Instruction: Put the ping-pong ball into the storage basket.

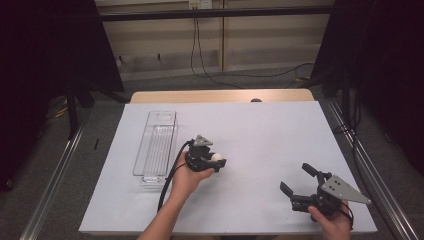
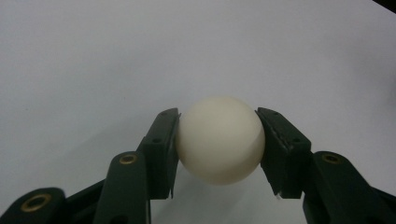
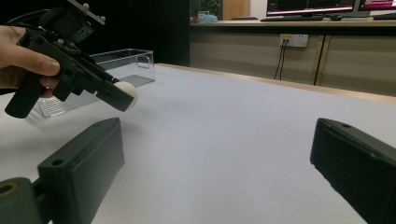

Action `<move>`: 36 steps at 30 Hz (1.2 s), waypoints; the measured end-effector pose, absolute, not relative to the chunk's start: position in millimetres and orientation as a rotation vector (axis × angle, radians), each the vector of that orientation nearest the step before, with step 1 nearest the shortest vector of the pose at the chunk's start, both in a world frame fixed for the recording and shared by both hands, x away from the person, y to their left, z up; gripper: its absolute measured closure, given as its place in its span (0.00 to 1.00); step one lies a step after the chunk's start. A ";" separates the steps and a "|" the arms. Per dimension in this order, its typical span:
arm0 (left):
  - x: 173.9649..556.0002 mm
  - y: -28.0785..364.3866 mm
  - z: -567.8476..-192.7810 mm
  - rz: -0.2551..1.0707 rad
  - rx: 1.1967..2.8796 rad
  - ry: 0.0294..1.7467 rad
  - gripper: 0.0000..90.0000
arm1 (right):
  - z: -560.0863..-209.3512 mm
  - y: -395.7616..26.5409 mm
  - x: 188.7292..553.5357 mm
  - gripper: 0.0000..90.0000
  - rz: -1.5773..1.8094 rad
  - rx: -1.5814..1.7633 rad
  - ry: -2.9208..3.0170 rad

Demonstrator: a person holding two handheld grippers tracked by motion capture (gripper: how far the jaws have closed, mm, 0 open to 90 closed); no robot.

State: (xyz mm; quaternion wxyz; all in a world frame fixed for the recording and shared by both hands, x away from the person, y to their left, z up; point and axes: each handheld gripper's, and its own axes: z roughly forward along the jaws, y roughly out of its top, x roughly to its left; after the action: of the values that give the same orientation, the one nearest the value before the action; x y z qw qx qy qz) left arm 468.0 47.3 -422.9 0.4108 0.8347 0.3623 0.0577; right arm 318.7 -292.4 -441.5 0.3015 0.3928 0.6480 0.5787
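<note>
Nearest the person, the right tool (image 1: 300, 186) hovers low over the white surface (image 1: 260, 130), well to the right of the ball, its jaws spread wide with nothing between them.

Farther in, the left tool (image 1: 216, 161) is clenched on a small cream ball (image 2: 219, 139), pinched at its widest part, one pad on each side. From the right gripper view the ball (image 3: 127, 90) hangs a little above the surface, not resting on it.

The ball looks smooth, hard and probably hollow and light, like a table-tennis ball. That is a judgement from its matte shell. Such a thing needs little force, but it is round and slick, so any grip off the middle would likely squirt it out. Held across the equator, as it is here, seems safest.

Beyond and to the left of the ball lies a clear plastic bin (image 1: 156, 145), long and narrow, seemingly empty.
</note>
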 end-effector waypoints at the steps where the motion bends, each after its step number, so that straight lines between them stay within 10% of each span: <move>1: 468.0 47.7 -422.8 0.145 2.101 0.913 0.57 | -441.6 -292.2 318.9 0.03 1.536 1.046 1.714; 36: 470.3 54.5 -409.9 0.148 2.095 0.925 0.57 | -442.2 -296.7 320.0 0.03 1.529 1.064 1.695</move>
State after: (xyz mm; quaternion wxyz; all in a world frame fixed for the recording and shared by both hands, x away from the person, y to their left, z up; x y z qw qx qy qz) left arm 470.3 54.5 -409.9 0.4106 0.8324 0.3676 0.0587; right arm 320.0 -296.7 -442.2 0.3067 0.4023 0.6405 0.5778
